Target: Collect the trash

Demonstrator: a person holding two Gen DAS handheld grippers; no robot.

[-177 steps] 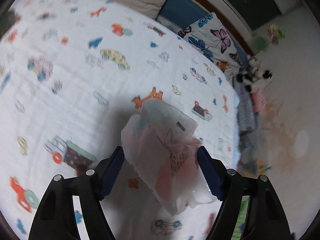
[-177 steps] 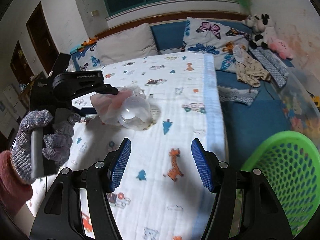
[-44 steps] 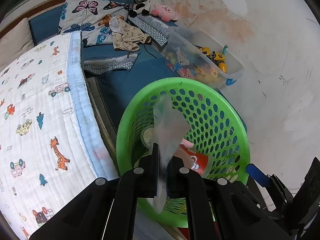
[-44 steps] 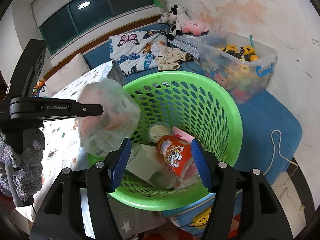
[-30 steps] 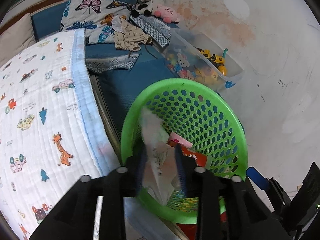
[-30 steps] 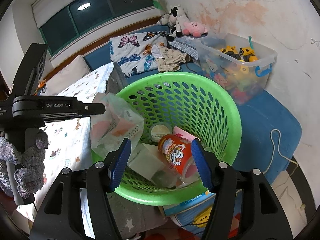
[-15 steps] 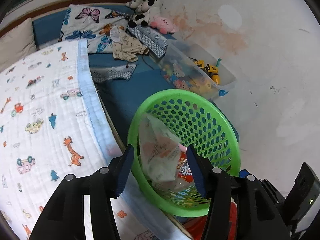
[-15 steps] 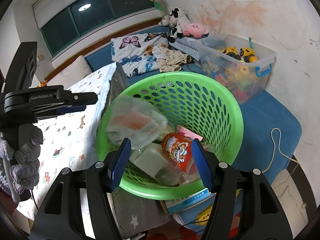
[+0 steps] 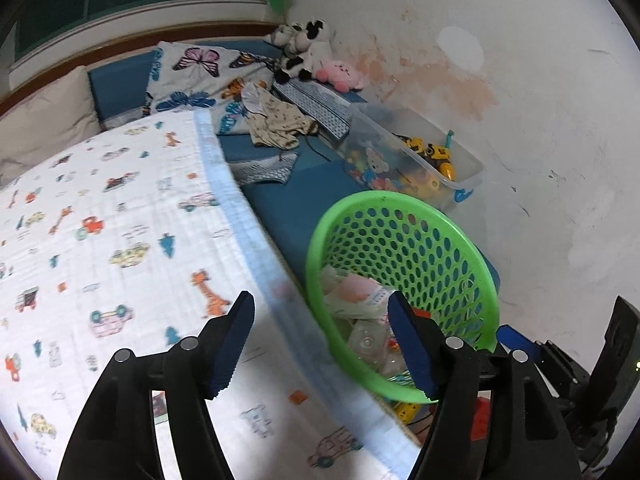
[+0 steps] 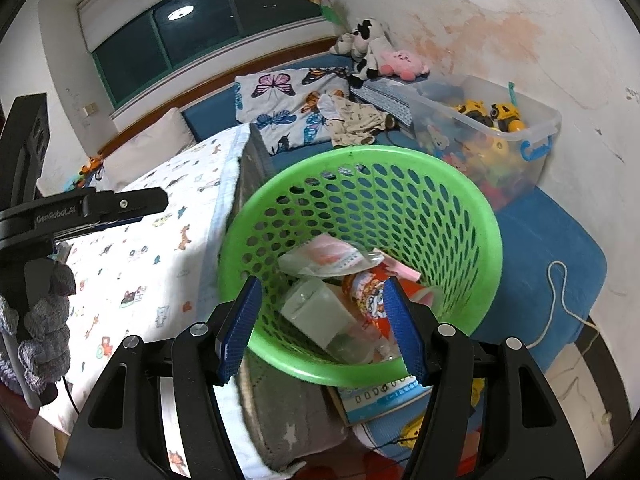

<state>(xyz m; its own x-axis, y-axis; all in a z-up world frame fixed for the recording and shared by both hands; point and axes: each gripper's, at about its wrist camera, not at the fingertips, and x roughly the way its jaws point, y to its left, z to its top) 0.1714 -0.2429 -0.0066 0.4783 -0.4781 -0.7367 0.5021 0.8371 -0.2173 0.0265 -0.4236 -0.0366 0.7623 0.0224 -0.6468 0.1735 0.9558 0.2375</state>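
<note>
Since the plastic wrapper [image 10: 324,258] is already lying inside the green basket [image 10: 472,216], that piece looks done; left gripper [image 9: 320,344] is opening empty beside the basket, right gripper [image 10: 320,324] hovering open over it.

Green baskets: one [image 10: 400,184] is sitting at frame centre.
Clear toy bins: one [image 10: 532,128] is sitting upper right.
Plush toys: three [image 10: 368,48] are resting top centre.
Butterfly pillows: one [image 10: 280,100].

Crumpled clear wrapper [image 10: 320,260] atop trash in green basket [image 10: 460,216]
</note>
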